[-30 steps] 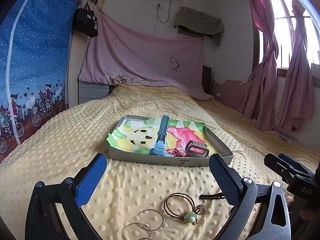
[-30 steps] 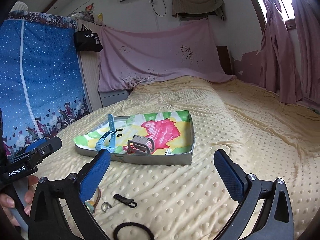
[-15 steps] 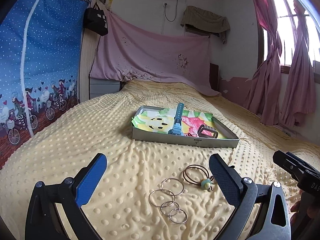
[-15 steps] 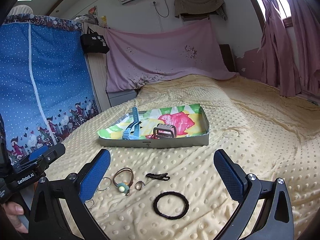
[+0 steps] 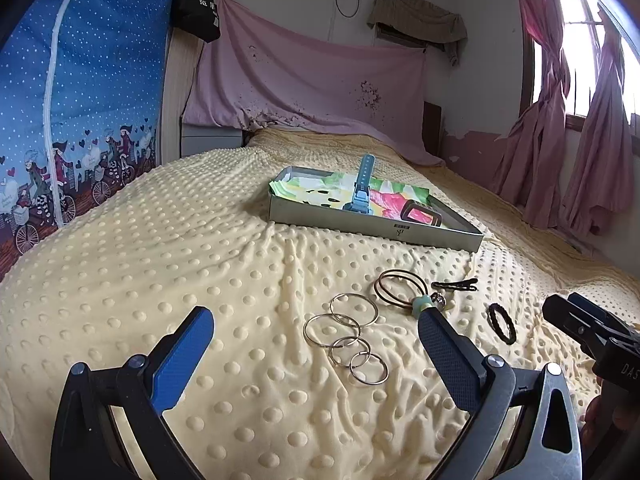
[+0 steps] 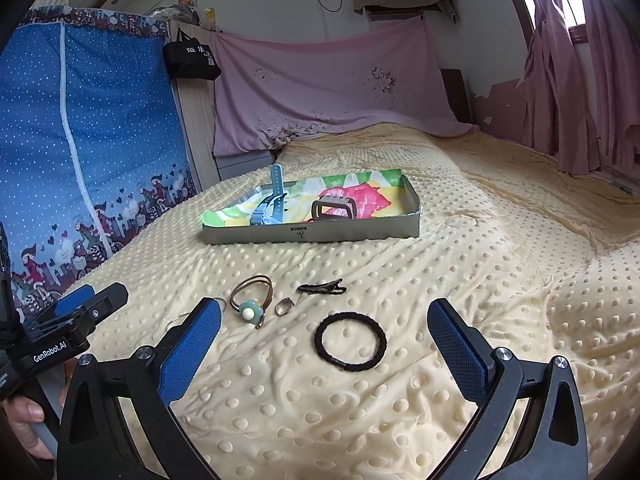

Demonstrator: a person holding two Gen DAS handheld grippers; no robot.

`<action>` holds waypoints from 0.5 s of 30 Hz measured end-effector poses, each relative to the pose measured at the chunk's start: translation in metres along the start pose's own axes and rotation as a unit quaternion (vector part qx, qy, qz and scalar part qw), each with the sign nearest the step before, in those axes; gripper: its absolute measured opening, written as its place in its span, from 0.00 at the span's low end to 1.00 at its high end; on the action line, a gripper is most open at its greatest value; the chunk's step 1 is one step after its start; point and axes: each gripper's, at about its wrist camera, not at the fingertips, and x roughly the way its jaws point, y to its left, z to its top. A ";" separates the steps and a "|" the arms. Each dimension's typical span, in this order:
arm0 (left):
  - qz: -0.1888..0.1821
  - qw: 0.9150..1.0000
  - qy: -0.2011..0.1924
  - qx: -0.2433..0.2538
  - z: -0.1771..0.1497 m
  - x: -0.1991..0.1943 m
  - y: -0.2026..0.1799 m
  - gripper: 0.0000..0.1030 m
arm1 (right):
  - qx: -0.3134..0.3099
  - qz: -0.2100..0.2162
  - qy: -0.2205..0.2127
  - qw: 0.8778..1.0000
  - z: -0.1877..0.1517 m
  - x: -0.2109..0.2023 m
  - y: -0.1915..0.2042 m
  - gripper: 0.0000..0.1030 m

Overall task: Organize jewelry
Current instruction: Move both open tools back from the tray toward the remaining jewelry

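Thin metal rings [image 5: 346, 336] lie on nubby yellow blanket [image 5: 160, 264] mid-frame; braided black hair tie [image 6: 350, 341] nearby. My left claw [image 5: 316, 360] and right claw [image 6: 324, 354] gape wide, empty.

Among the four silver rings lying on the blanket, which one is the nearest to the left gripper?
The smallest silver ring, last in the chain, lies nearest the left gripper; the other three sit farther toward the tray.

The left claw [image 6: 72, 320] carries the white text "GenRobot.AI", and the right claw [image 5: 592, 332] shows the letters "DAS"; other marks are too small to read.
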 end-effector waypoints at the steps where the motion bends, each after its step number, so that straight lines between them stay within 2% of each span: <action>1: -0.003 1.000 0.003 0.000 -0.001 0.001 0.000 1.00 | -0.003 0.001 0.002 1.000 -0.001 0.001 0.001 0.99; 8: -0.026 0.999 0.023 0.001 -0.007 0.010 -0.002 0.99 | -0.008 0.013 0.019 1.000 -0.006 0.010 0.001 0.98; 10: -0.032 0.999 0.029 0.001 -0.009 0.013 -0.003 0.90 | -0.003 0.018 0.025 1.000 -0.007 0.014 -0.001 0.97; 14: -0.048 0.998 0.042 0.007 -0.011 0.017 -0.005 0.79 | 0.004 0.028 0.040 0.999 -0.010 0.021 -0.004 0.77; 15: -0.053 0.998 0.045 0.007 -0.012 0.018 -0.006 0.75 | 0.004 0.030 0.044 0.999 -0.010 0.023 -0.004 0.76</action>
